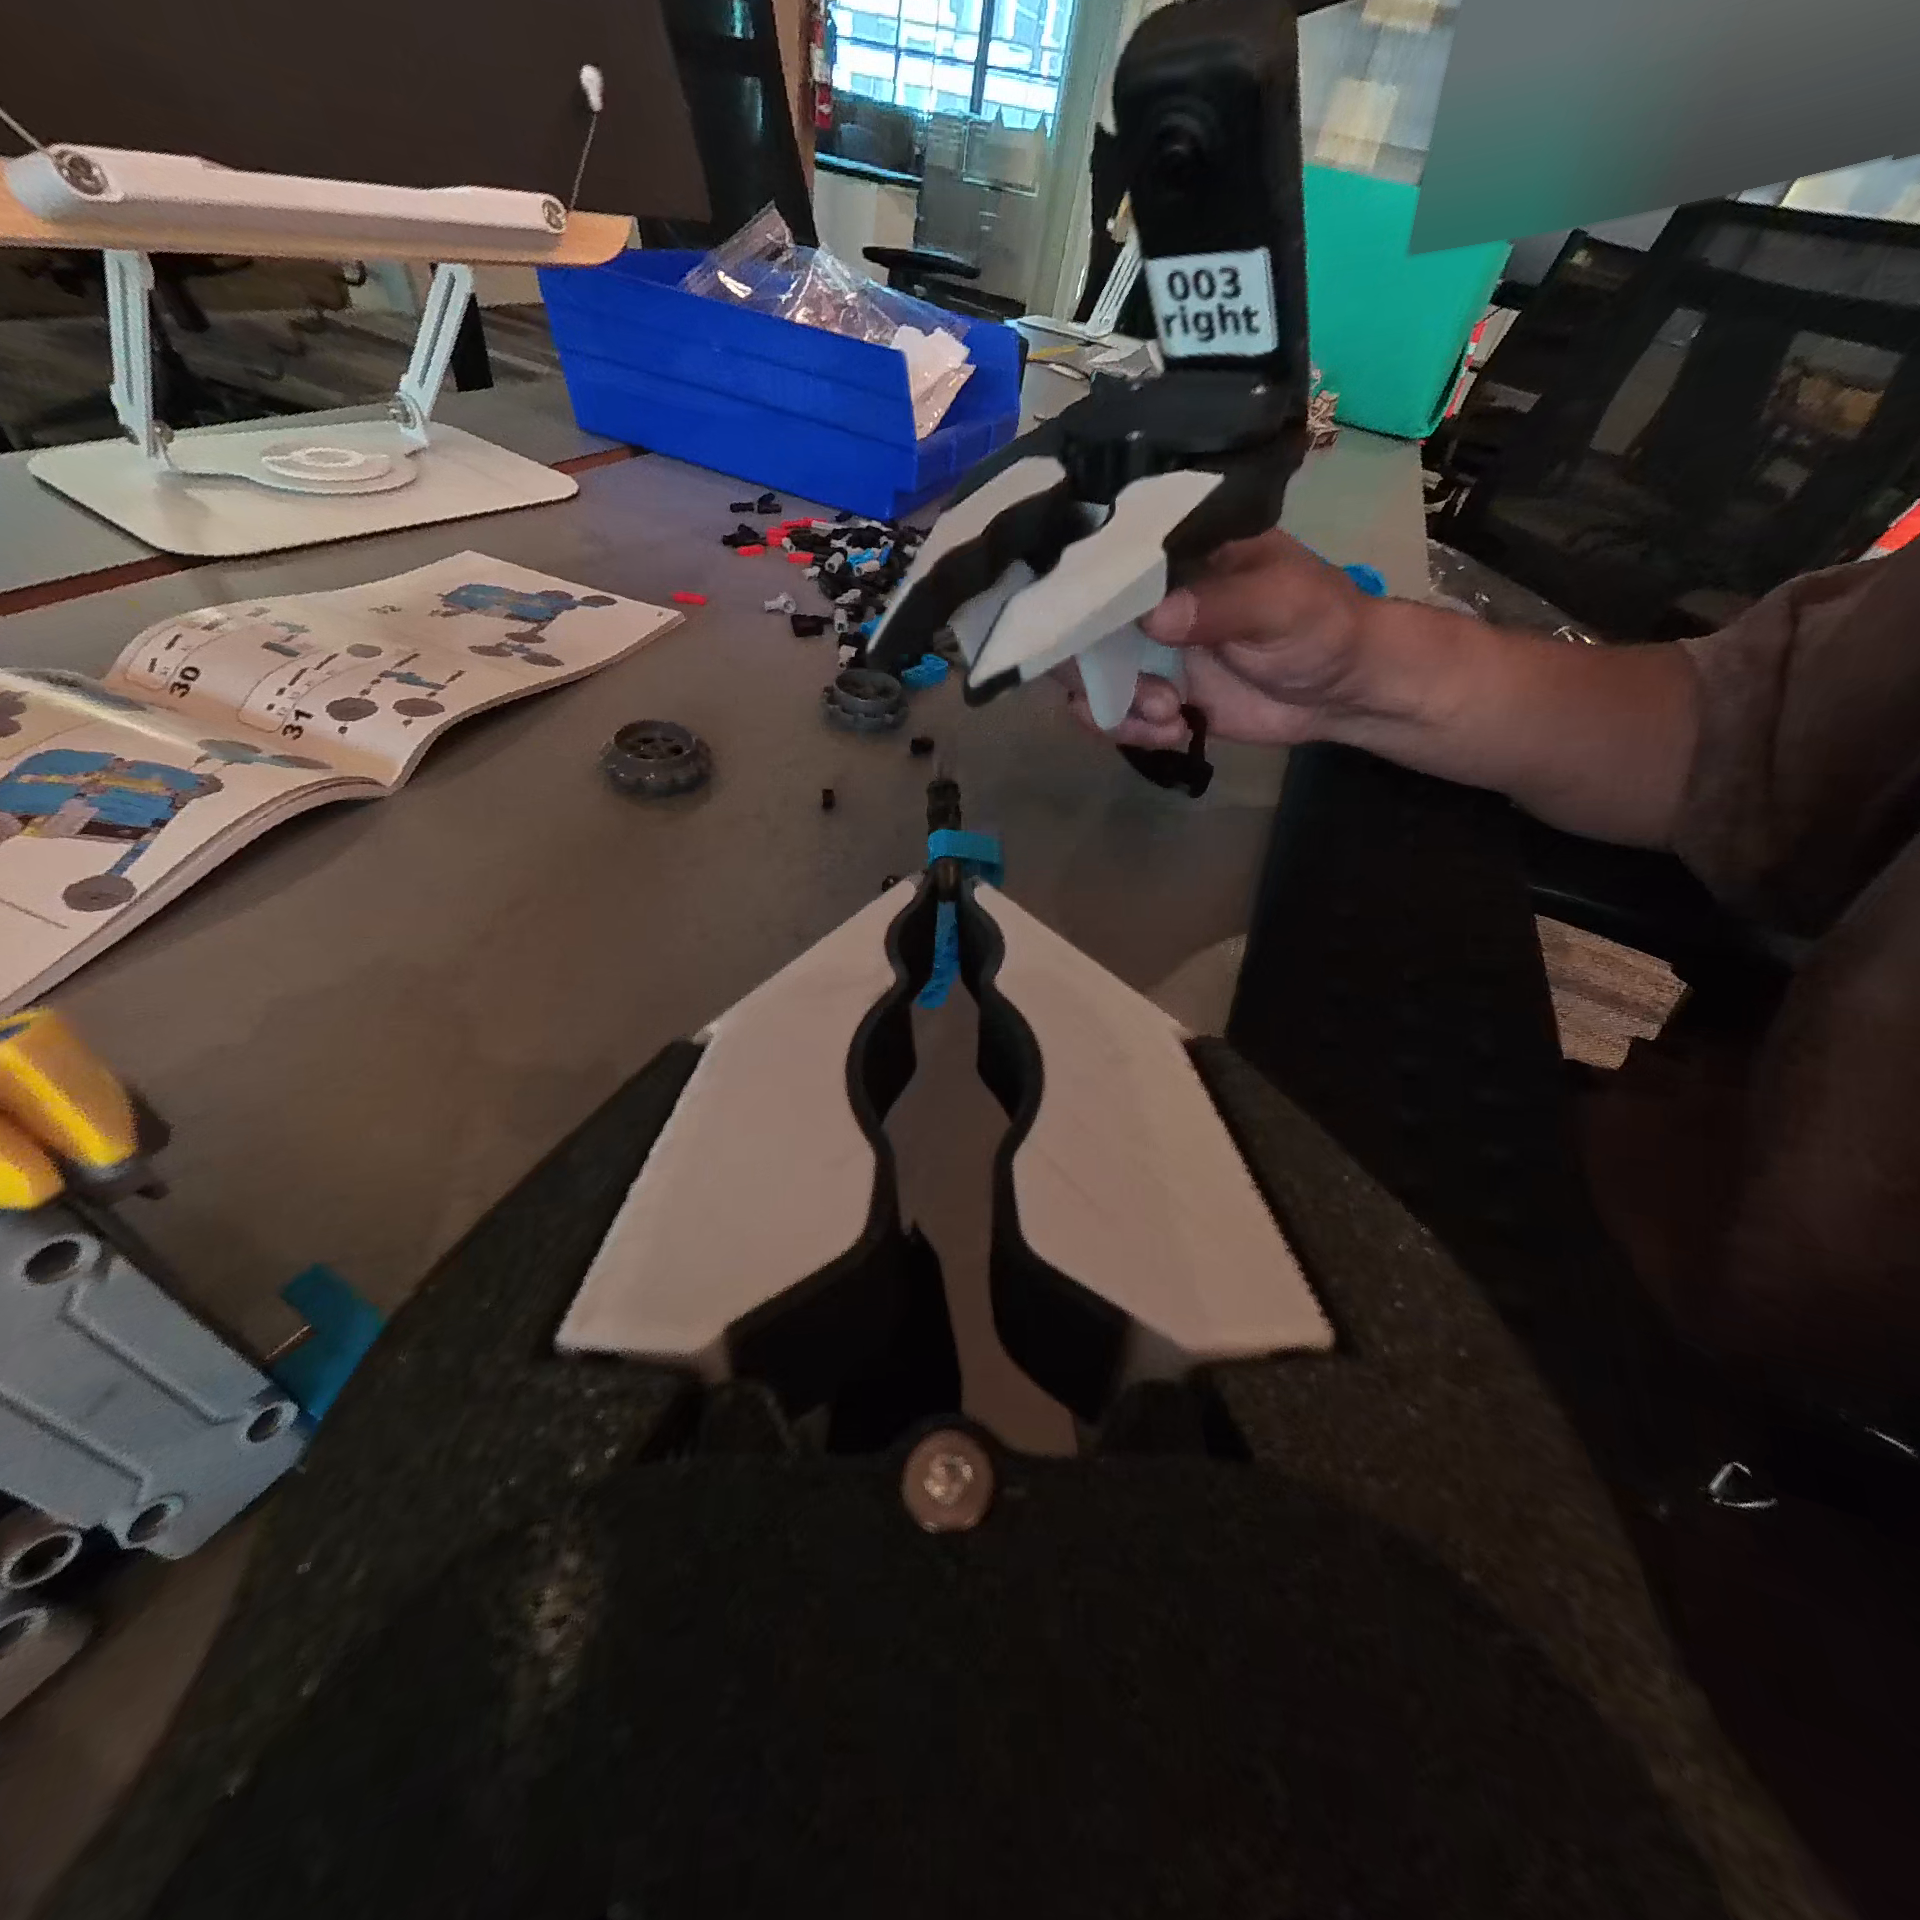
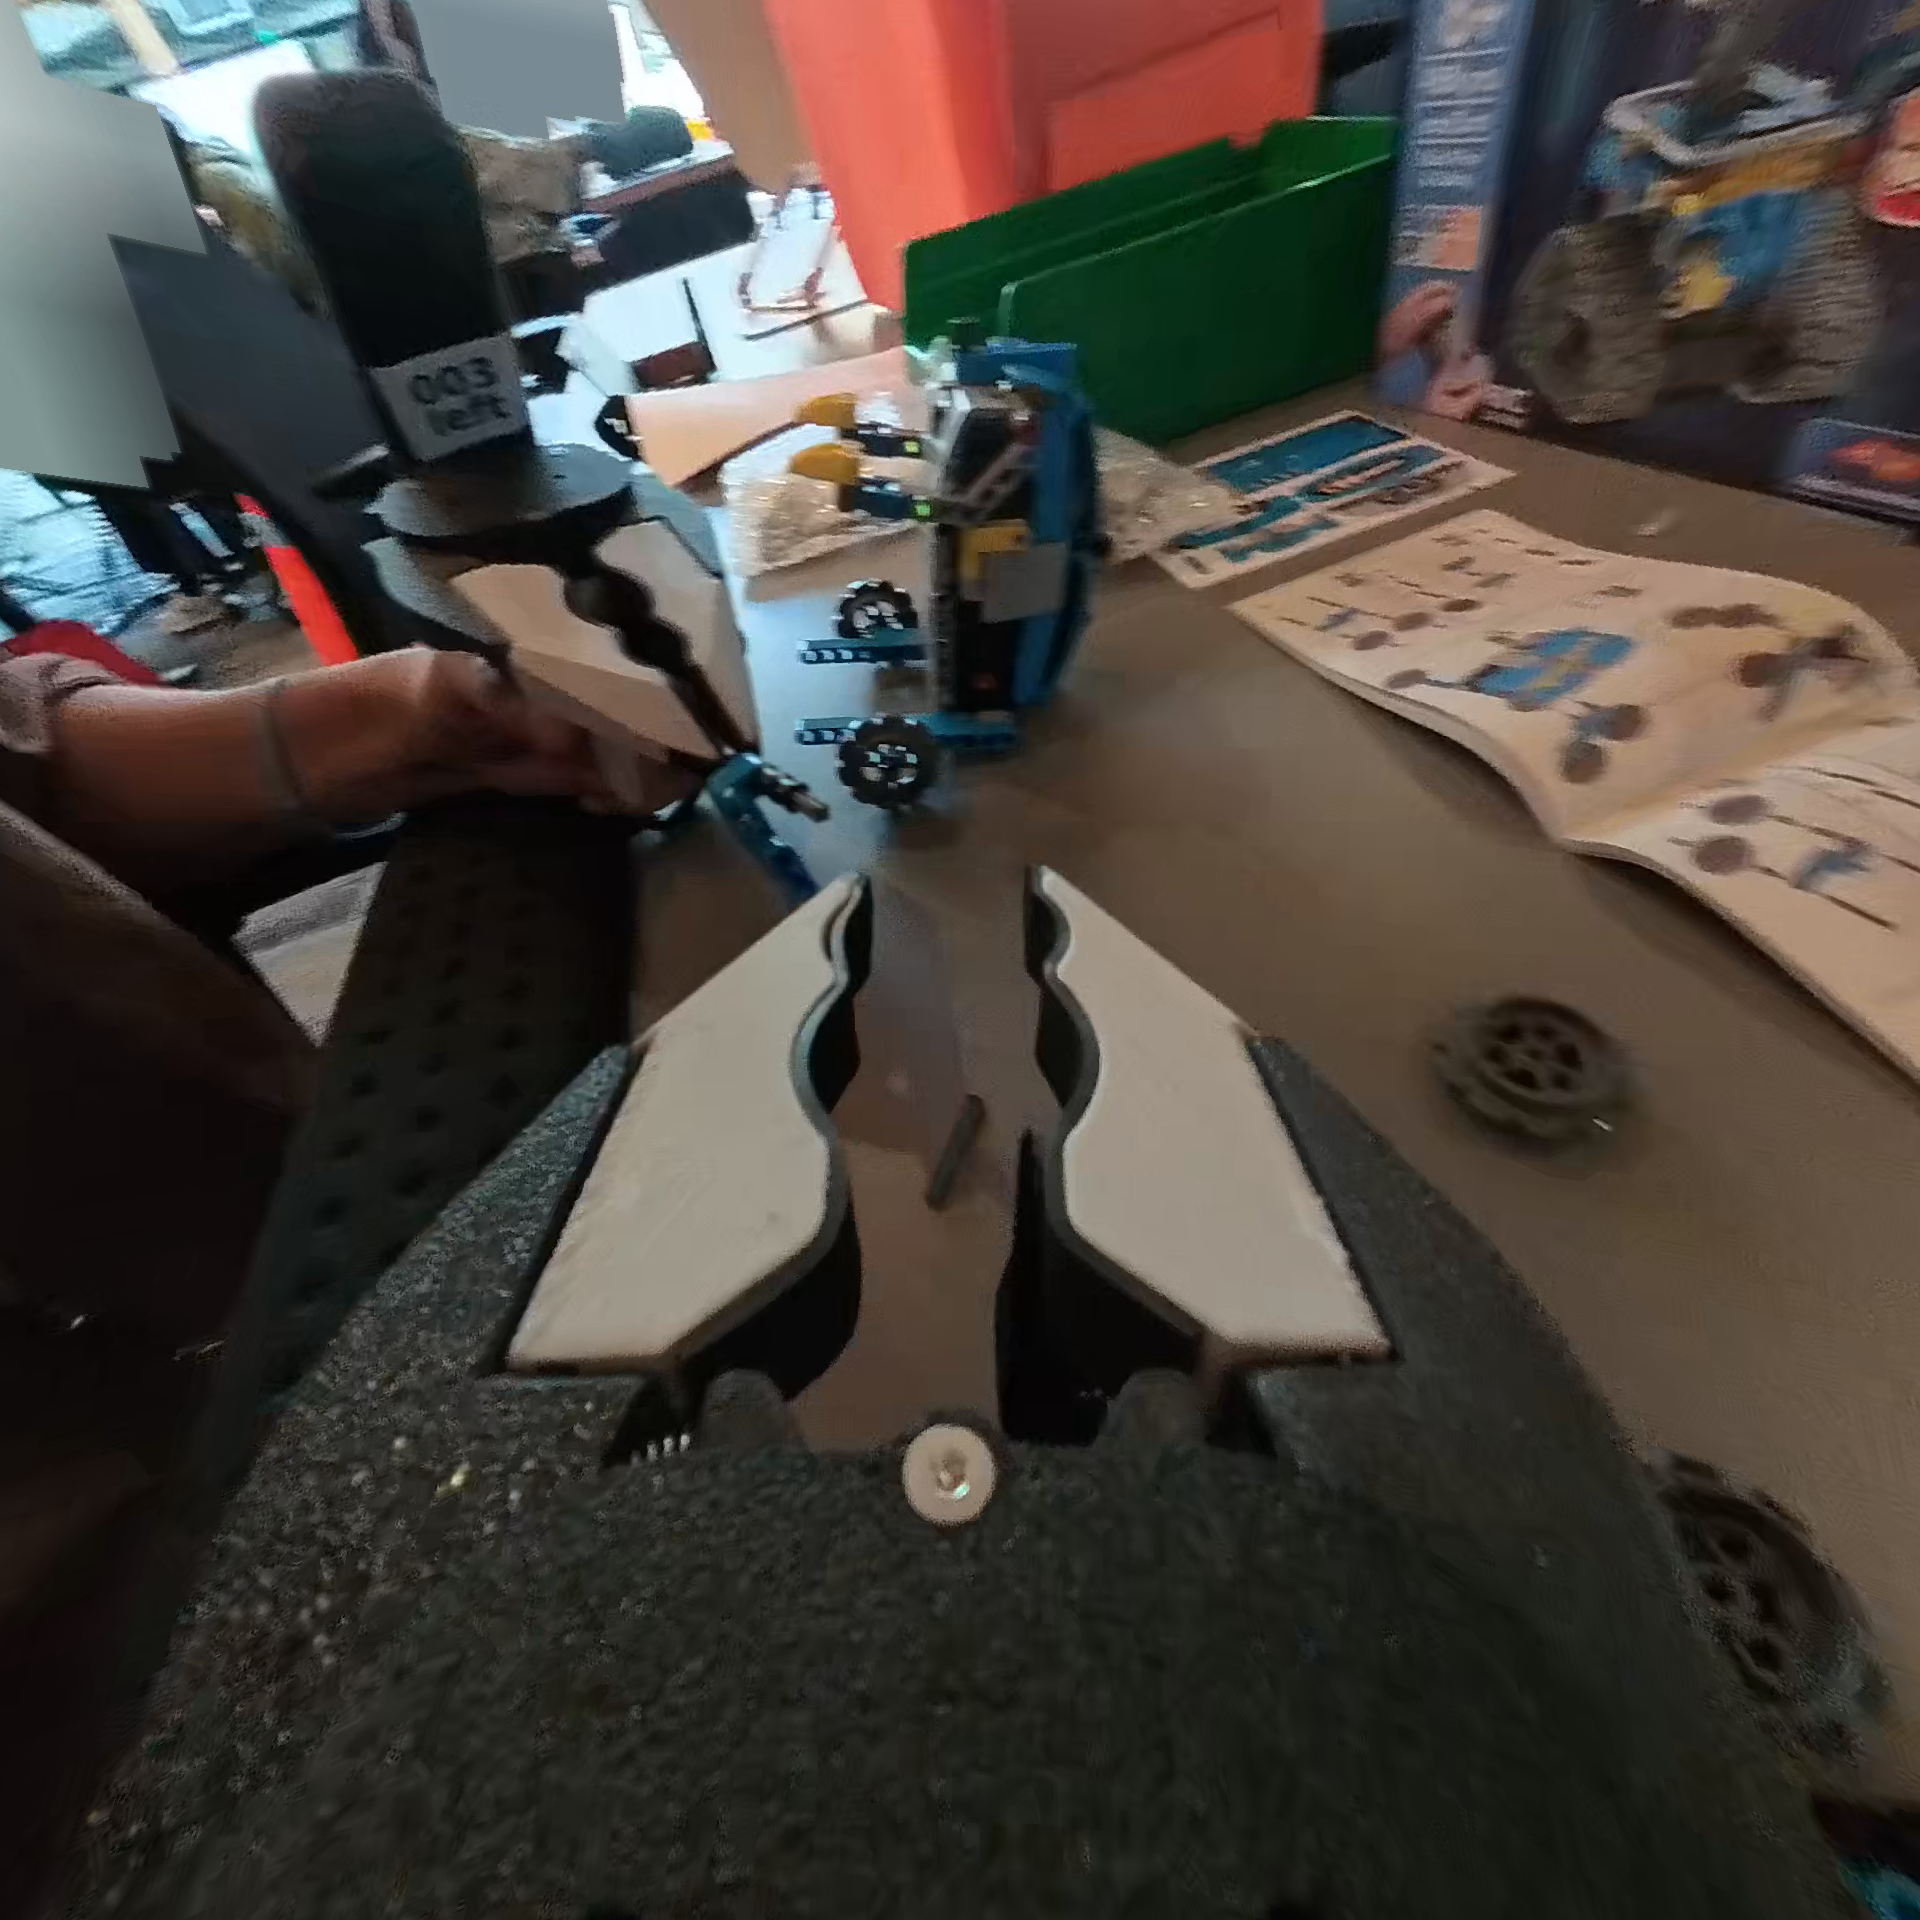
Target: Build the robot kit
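My left gripper (image 1: 951, 896) is shut on a thin blue beam (image 1: 940, 961) with a black pin (image 1: 943, 802) sticking out of its far end, held above the grey table (image 1: 520, 935). In the right wrist view the left gripper (image 2: 732, 750) holds that blue beam (image 2: 764, 836) beside a part-built blue toy vehicle (image 2: 1003, 582). My right gripper (image 2: 948, 891) is open and empty, low over the table, with a small dark axle (image 2: 956, 1148) lying between its fingers. In the left wrist view the right gripper (image 1: 925, 670) hangs over a pile of small parts (image 1: 842, 561).
An open instruction booklet (image 1: 312, 707) (image 2: 1610, 707) lies on the table. Grey wheel hubs (image 1: 657, 756) (image 1: 864, 701) (image 2: 1527, 1070) lie loose. A blue bin (image 1: 769, 384) with plastic bags, a white stand (image 1: 301, 457), a green bin (image 2: 1164, 281), a sticker sheet (image 2: 1320, 488) and the set's box (image 2: 1683, 229) stand around. The grippers' ends are close to 8 cm from one another.
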